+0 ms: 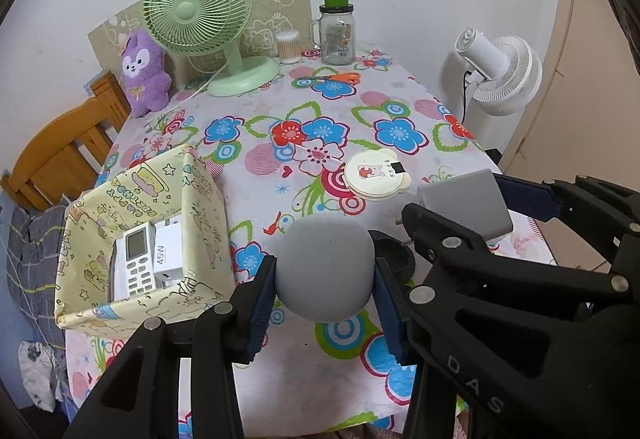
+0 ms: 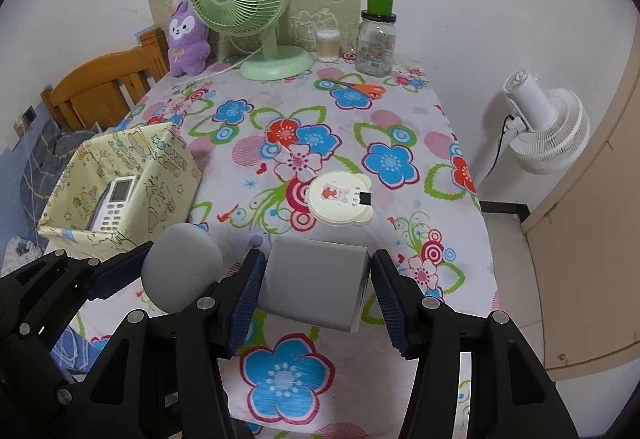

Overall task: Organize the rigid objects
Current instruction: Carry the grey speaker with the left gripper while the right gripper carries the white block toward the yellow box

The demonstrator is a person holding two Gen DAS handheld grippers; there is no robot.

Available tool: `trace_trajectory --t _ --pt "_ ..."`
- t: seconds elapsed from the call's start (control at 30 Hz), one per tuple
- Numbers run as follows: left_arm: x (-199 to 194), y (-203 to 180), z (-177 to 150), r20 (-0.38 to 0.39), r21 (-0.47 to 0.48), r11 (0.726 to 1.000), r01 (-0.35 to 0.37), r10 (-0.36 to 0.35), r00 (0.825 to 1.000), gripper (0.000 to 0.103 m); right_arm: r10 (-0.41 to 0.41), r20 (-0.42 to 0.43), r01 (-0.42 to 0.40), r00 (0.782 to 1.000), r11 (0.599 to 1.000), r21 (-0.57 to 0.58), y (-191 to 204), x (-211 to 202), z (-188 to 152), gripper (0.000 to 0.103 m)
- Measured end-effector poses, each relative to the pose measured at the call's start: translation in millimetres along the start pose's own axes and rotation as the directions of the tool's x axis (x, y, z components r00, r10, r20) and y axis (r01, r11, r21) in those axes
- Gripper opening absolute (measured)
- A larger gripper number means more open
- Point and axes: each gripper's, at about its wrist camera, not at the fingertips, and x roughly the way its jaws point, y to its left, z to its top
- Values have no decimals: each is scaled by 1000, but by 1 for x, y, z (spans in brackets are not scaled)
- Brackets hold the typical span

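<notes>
My left gripper [image 1: 325,279] is shut on a round grey ball-shaped object [image 1: 325,273], held above the table's near edge; it also shows in the right wrist view [image 2: 182,271]. My right gripper [image 2: 316,287] is shut on a grey rectangular block [image 2: 314,285], seen in the left wrist view [image 1: 468,205] too. A yellow patterned box [image 1: 200,207] stands at the left and holds a white remote [image 1: 138,259] and a white 45W charger [image 1: 168,255]. A round bear-print compact [image 1: 376,175] lies on the cloth ahead.
A green desk fan [image 1: 200,11], purple plush [image 1: 144,73], cotton-swab tub [image 1: 289,47], glass jar with green lid [image 1: 338,29] and orange scissors [image 1: 332,77] stand at the table's far end. A white floor fan [image 1: 502,75] is right; a wooden chair [image 1: 68,143] left.
</notes>
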Motion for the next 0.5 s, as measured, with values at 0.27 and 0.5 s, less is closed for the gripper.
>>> trace_trajectory --t 0.27,0.5 --pt "-10 17 7 18 -16 1000 -3 3 1000 48 -2 18 3 1000 1000 -21 16 -8 14 58" --pt "-12 38 8 20 -34 999 -15 16 1000 48 11 21 -10 1000 999 -45 36 -6 24 58"
